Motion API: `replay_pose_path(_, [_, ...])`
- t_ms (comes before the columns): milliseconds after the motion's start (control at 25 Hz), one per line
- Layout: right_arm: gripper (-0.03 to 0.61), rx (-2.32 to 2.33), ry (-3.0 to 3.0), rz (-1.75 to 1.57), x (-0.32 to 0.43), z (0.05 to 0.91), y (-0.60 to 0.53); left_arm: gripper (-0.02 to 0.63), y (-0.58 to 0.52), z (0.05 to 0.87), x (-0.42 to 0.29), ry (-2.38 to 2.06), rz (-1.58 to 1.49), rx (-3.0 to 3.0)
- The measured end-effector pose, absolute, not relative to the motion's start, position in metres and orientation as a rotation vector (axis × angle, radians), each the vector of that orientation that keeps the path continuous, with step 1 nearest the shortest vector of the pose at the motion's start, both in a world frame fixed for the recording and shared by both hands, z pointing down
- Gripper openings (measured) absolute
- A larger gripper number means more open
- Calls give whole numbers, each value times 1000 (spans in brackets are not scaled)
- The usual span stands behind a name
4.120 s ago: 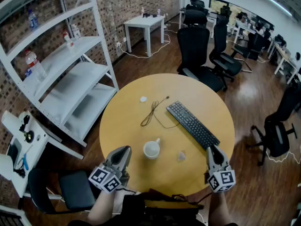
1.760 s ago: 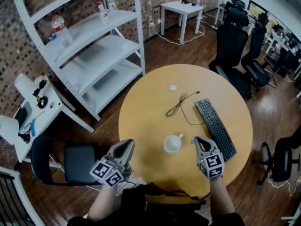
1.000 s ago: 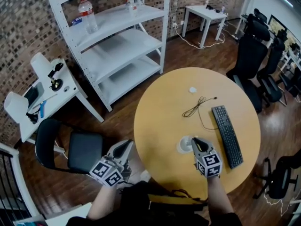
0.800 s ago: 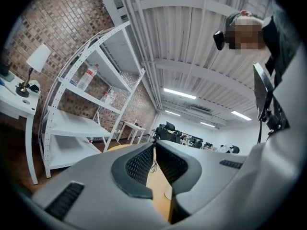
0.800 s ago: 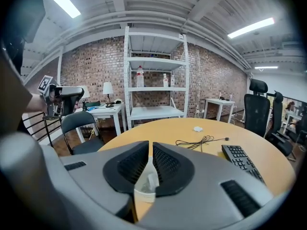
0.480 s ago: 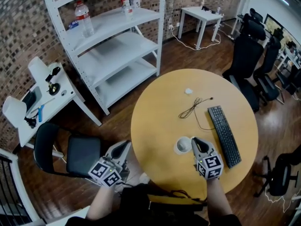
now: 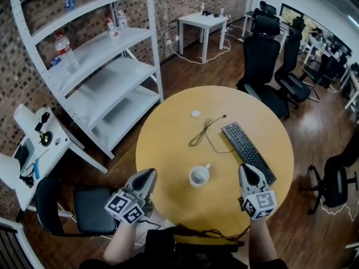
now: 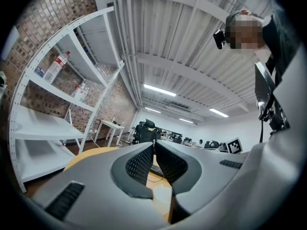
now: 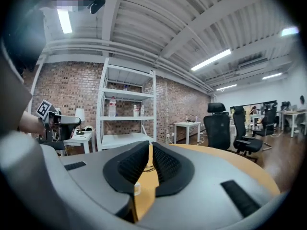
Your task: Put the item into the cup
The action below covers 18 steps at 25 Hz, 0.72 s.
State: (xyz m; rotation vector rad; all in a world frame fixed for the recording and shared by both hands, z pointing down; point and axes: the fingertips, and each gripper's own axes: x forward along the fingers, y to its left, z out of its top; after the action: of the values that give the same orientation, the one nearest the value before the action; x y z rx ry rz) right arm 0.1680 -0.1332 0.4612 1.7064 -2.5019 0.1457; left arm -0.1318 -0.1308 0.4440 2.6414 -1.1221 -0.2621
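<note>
Head view showed the round yellow counter [image 7: 168,150] with the white cup [image 7: 198,176] upright toward its near edge, handle turned to the far side. The cup sat between the two tools and touched neither. Whether the item lay inside it could not be told from above.

The left tool [image 7: 149,176] hung just off the counter's near-left edge. In the left gripper view its pads met at the tips, with nothing held.

The right tool [image 7: 247,169] was over the near-right edge, just beside the near end of the black keyboard [image 7: 247,151]. In the right gripper view its pads stood a narrow slit apart, with bare counter showing through. A small white bit [image 9: 137,188] sat low in that slit, too little of it to name.

A dark cable [image 7: 202,133] lay toward the far edge, left of the keyboard.
</note>
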Motion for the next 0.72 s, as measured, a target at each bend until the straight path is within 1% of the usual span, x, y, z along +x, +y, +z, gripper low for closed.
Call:
replay_pose_path(80, [32, 1790, -2472, 150, 191, 458, -120, 11, -133, 445, -116, -1066, -246, 2662])
replay_pose_path(160, [6, 1888, -2439, 151, 214, 456, -105, 11, -135, 445, -100, -1013, -231, 2686])
replay_pose_path(400, [6, 2141, -2302, 180, 276, 463, -58, 11, -140, 441, -58, -872, -167, 2771])
replay_pose_path(560, [5, 2209, -2245, 167, 296, 464, -39, 11, -144, 436, -45, -850, -187, 2777])
replay_pose_path(720, [3, 2214, -2246, 156, 295, 462, -37, 11, -142, 436, -39, -840, -207, 2765])
